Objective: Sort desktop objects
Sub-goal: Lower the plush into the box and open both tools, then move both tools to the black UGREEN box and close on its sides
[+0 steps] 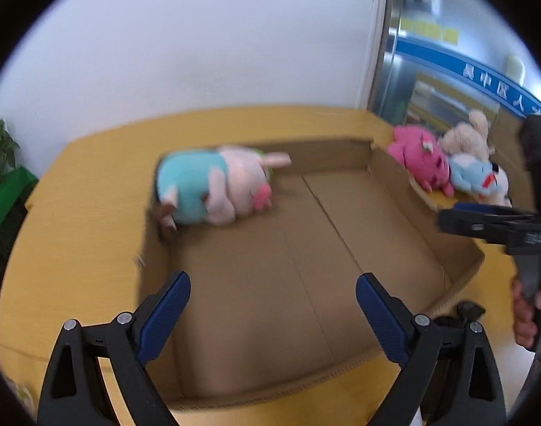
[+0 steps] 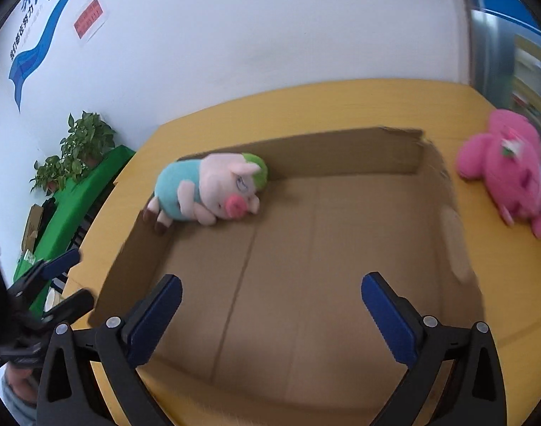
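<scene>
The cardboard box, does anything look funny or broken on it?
A little. The cardboard box has a ragged, torn edge at its far right corner, where the walls do not meet. The pig plush lies on its side in the far left corner. Both claws hang open over the box, holding nothing.

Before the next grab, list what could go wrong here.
1. The pink plush, white plush and blue plush lie bunched together by the cardboard box wall; grabbing one could drag the others.
2. The pig plush sits against the far-left corner, partly over the wall, so it might tip out.
</scene>
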